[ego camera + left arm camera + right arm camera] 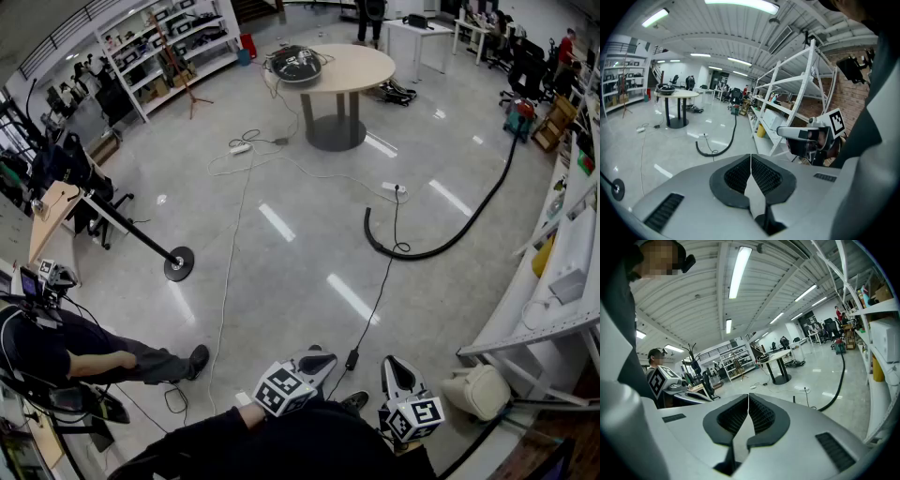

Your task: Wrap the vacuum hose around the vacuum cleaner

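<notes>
**Q:** How are the two grippers held?

**A:** The left gripper (pixel 317 357) and the right gripper (pixel 398 368) are seen low in the head view, side by side above the floor (pixel 300 253). In each gripper view the jaws are pressed together, and nothing is held.

**Q:** Where is the vacuum hose found?

**A:** The vacuum hose (pixel 450 242), long and black, is laid on the glossy grey floor well ahead of both grippers. One end is curled into a hook near the middle of the room. The rest is stretched toward the far right, where the vacuum cleaner (pixel 518 114), small and teal, is stood.

**Q:** What else is shown?

**A:** A thin black cable (pixel 379 295) is run from near the grippers up to the hook. A round tabletop (pixel 352 66) is seen beyond it. White shelving (pixel 562 309) is set along the right, and a seated person (pixel 94 356) is placed at the left edge.
</notes>
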The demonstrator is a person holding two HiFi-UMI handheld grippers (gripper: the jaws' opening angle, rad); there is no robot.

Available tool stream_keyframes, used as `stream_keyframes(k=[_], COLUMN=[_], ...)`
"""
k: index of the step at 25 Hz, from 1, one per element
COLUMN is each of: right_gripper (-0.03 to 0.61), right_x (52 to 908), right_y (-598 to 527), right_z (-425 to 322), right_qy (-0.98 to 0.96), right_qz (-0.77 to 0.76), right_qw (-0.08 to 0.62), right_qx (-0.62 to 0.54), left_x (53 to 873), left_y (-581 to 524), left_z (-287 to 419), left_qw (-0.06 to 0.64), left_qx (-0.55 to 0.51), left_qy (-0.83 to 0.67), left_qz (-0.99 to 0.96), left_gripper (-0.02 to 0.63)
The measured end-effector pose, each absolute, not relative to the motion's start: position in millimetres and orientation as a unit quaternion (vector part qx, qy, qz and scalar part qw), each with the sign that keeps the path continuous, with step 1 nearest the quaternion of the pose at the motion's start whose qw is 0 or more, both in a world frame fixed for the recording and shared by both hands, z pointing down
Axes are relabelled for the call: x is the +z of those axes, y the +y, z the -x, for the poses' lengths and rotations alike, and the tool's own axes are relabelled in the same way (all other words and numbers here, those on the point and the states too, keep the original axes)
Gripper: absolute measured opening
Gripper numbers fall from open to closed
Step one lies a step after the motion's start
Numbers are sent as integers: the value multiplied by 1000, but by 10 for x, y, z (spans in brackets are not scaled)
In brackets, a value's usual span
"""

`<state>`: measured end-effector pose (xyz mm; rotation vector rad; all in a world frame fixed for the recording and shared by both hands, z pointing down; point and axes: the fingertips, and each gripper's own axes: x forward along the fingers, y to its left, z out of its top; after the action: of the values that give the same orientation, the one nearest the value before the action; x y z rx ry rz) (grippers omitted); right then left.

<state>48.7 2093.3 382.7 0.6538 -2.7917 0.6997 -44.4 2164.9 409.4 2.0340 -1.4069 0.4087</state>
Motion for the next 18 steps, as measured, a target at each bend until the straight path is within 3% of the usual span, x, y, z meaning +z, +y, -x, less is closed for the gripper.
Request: stream_keyframes(k=[10, 18], right_gripper=[20, 20], right_x=[3819, 3782], right_y=[20800, 21121], right_z=[-653, 104], right_qy=[-935, -935], right_qz=[-254, -247], right_qw=[109, 153], right_qx=[220, 201], left_x=[4036, 4081], left_y=[21394, 21612], left_z=[315, 1118], left_qw=[289, 317], left_qx=[150, 94], left_qy=[-506, -518], left_qz=[-799, -789], left_gripper=[21, 21])
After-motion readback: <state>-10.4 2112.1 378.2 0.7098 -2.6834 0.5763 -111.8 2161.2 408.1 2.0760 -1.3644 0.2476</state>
